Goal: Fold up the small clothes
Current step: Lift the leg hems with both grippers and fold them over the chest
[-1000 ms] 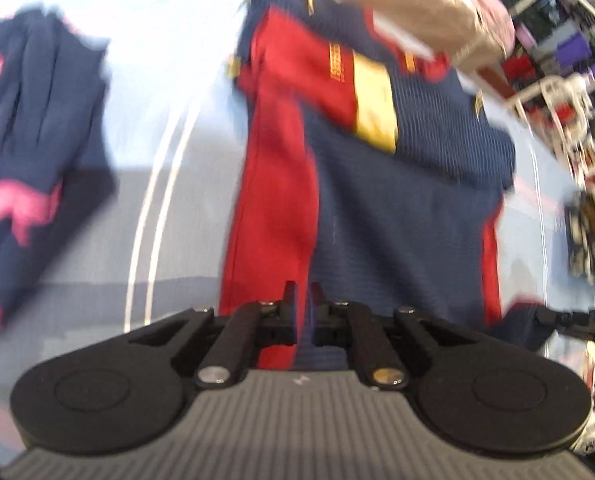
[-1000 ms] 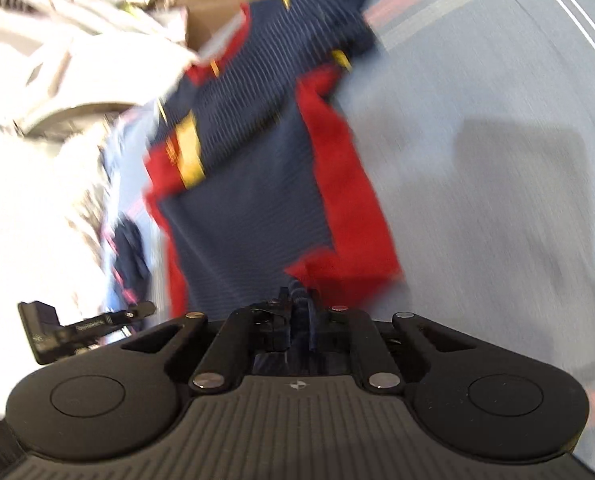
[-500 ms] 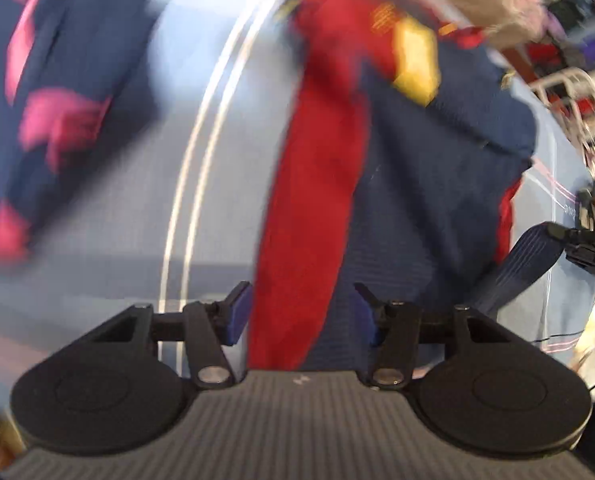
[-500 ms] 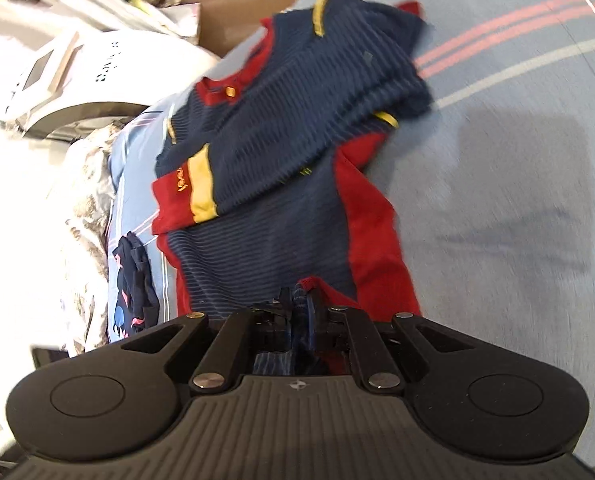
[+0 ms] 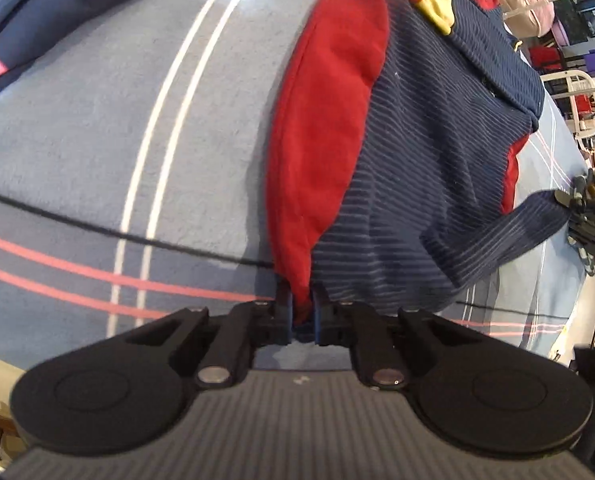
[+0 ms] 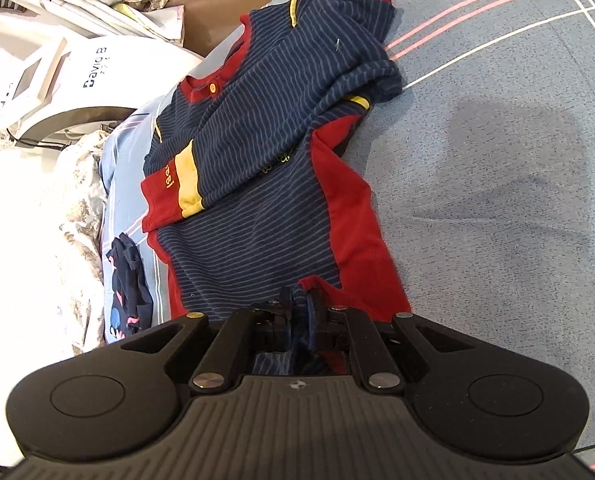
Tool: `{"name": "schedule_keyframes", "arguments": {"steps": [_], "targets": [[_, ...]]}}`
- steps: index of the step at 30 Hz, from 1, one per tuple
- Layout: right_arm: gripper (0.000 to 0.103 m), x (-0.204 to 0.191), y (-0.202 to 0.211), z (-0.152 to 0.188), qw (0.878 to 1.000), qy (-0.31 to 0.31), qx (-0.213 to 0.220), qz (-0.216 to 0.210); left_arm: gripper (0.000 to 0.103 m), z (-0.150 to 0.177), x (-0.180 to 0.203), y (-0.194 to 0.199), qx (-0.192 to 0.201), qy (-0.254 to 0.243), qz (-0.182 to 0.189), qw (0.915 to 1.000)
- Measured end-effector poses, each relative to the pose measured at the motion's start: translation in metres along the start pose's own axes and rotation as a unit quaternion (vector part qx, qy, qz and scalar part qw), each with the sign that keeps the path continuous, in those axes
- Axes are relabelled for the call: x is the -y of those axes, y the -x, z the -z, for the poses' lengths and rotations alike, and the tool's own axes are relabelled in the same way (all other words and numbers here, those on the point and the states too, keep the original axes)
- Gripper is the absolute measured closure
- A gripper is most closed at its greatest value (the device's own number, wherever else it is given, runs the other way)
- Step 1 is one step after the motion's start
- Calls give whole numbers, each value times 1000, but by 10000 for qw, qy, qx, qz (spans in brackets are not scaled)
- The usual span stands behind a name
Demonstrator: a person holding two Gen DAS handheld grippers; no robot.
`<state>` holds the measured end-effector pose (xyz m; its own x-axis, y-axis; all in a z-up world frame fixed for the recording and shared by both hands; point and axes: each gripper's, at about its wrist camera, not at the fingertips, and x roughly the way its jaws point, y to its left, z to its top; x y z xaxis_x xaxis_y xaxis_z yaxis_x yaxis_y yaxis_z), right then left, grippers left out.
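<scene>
While both clamp the hem, left claw [image 5: 302,312] and right claw [image 6: 297,316] hold the shirt [image 6: 257,200]; soft, light, it handles best by corners.

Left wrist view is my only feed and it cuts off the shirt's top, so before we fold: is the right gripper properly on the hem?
Observer: Yes. The right gripper has its fingers shut on the bunched hem of the navy striped shirt with red side panels.
Operator: And the sleeves?
Observer: The sleeve with a red and yellow cuff lies folded across the chest.
Operator: Anything beyond the collar?
Observer: A white machine with a small screen stands past it, off the blue striped cover.
</scene>
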<state>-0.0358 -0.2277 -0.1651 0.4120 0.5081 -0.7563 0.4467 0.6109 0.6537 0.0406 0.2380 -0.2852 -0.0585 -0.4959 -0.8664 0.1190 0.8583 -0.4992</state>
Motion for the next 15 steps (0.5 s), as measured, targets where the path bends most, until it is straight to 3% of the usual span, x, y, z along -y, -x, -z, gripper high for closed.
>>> {"name": "schedule_keyframes", "arguments": {"steps": [6, 11, 15], "targets": [[90, -6, 6, -6, 9998, -25, 73, -168, 96, -45, 32, 33, 850, -189, 435, 9952], [90, -9, 7, -35, 9980, -329, 301, -441, 96, -120, 55, 51, 1476, -116, 686, 9866], [90, -10, 11, -84, 9936, -715, 660, -579, 96, -189, 67, 61, 1930, -61, 510, 9799]]}}
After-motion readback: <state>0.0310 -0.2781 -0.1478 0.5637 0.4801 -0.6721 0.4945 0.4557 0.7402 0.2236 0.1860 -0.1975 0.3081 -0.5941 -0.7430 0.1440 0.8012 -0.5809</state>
